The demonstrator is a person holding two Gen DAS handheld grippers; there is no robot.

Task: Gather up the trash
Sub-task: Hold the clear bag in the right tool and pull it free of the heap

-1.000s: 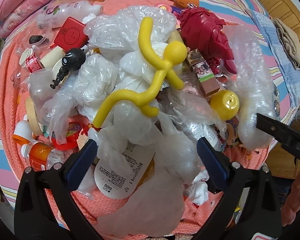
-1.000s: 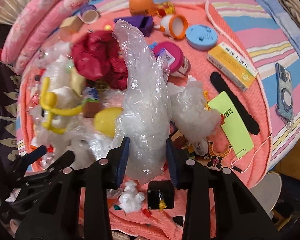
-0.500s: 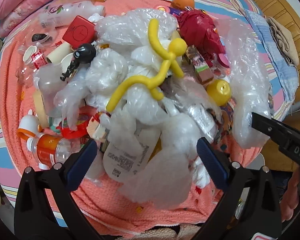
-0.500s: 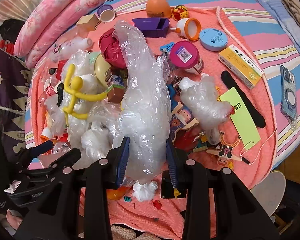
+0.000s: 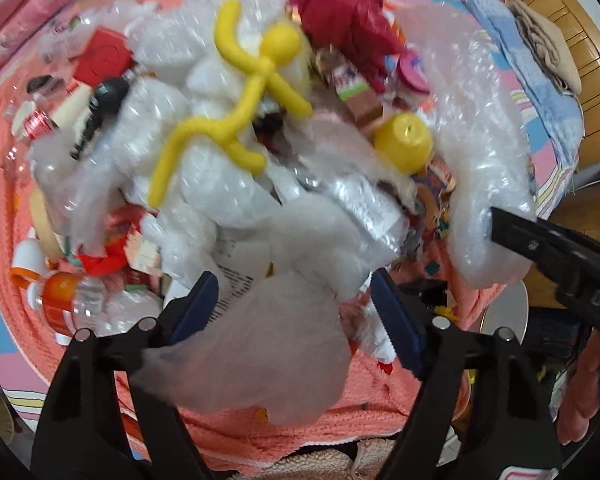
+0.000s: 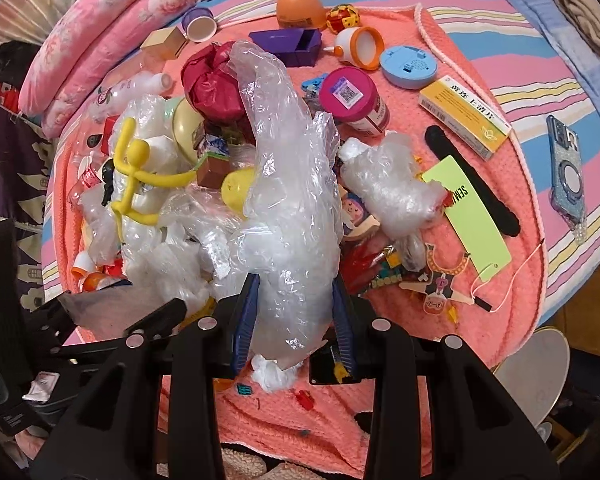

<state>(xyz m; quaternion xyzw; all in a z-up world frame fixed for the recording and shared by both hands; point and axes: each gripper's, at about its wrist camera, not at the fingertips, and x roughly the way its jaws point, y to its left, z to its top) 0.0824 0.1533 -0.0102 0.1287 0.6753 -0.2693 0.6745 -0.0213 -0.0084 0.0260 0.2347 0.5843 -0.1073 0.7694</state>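
I see a tall crumpled clear plastic bag (image 6: pixel 290 200) pinched between my right jaws, standing up from them and leaning slightly left at its top. Between my left jaws sits a frosted grey-white plastic bag (image 5: pixel 276 320), bulging toward the camera and blurred; whether the pads actually bite it I cannot tell. Beyond my left jaws lies a heap of scrunched white plastic wrappers (image 5: pixel 204 160), piled on the coral mat. Right of my right jaws lies a separate wad of clear film (image 6: pixel 388 192), apart from the heap. A crumpled red wrapper (image 6: pixel 212 84) sits far ahead, touching the held bag's upper left side.
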